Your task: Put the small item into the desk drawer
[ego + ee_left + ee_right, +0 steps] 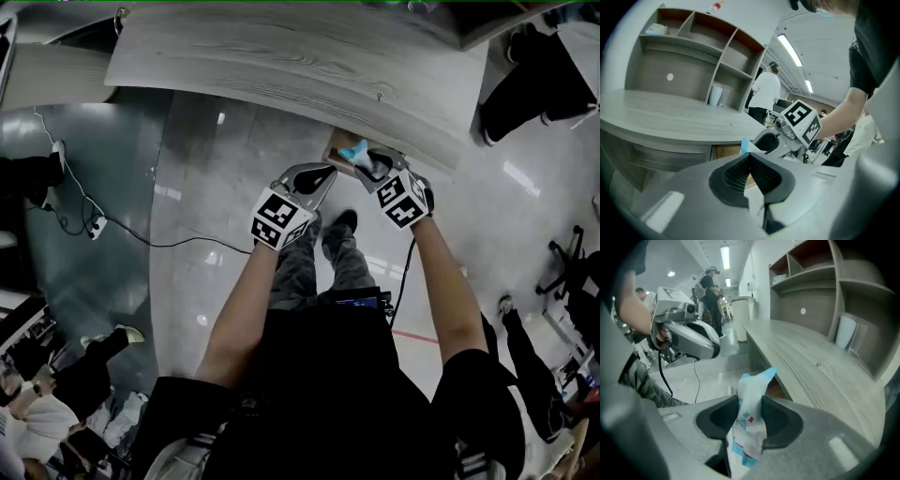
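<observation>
My right gripper (750, 401) is shut on a small white packet (757, 380) with blue ends and a red cross, which stands up between the pads. In the head view this gripper (373, 169) holds the packet (355, 152) just at the open desk drawer (337, 148), whose brown inside shows under the desk edge (774, 389). My left gripper (314, 178) hovers close to the left of the drawer. Its jaws (750, 158) are shut with nothing between them. From the left gripper view the packet (744, 145) and the right gripper (776, 140) sit right ahead.
The grey curved desk (281, 56) carries a shelf unit (693, 47) and a pale cup (846, 333). A cable (141, 239) runs over the shiny floor. People stand and sit around, one in white (764, 91); an office chair (572, 272) is at right.
</observation>
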{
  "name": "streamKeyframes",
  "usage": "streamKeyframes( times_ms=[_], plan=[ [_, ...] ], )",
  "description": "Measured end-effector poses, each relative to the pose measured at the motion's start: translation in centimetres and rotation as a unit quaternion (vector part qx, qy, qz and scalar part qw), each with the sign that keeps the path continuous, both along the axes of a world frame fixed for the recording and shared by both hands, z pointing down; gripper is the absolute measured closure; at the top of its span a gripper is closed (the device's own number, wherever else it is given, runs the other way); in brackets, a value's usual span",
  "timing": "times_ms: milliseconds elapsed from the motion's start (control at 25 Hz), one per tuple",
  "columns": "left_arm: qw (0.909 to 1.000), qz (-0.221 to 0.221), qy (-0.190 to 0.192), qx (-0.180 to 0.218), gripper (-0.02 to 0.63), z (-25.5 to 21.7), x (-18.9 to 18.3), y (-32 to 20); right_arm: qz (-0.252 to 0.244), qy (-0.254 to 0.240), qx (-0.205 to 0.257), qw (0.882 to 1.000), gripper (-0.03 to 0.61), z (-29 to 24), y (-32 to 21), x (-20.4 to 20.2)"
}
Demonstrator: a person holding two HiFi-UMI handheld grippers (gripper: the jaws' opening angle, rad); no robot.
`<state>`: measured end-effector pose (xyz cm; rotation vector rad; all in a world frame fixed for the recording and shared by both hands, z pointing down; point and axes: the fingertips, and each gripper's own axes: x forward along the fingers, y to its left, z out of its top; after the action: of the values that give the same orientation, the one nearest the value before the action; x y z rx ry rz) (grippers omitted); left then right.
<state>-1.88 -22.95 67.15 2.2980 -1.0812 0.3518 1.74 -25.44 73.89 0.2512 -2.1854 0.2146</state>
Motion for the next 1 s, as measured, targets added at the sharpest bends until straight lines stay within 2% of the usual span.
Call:
streamKeyframes(
  times_ms=[120, 400, 720, 1000],
  plan=[
    [1.0, 0.0, 0.001, -0.002, 0.612, -0.5, 0.3, -0.1, -0.023, 0.021, 0.004, 1.0, 0.423, 0.8, 0.1, 0.3],
    [0.9999, 0.004, -0.003, -0.01, 0.612, 0.2, -0.2, 0.5, -0.043, 0.055, -0.004, 0.998, 0.423, 3.7, 0.3, -0.1],
    [0.9998, 0.0, -0.014, -0.015, 0.612, 1.4, -0.2, 1.5, -0.05, 0.074, -0.016, 0.996, 0.423, 6.3, 0.6, 0.3],
    [0.9995, -0.006, -0.023, -0.02, 0.612, 1.7, -1.2, 1.9, -0.082, 0.103, -0.015, 0.991, 0.422, 7.6, 0.4, 0.2]
  ],
)
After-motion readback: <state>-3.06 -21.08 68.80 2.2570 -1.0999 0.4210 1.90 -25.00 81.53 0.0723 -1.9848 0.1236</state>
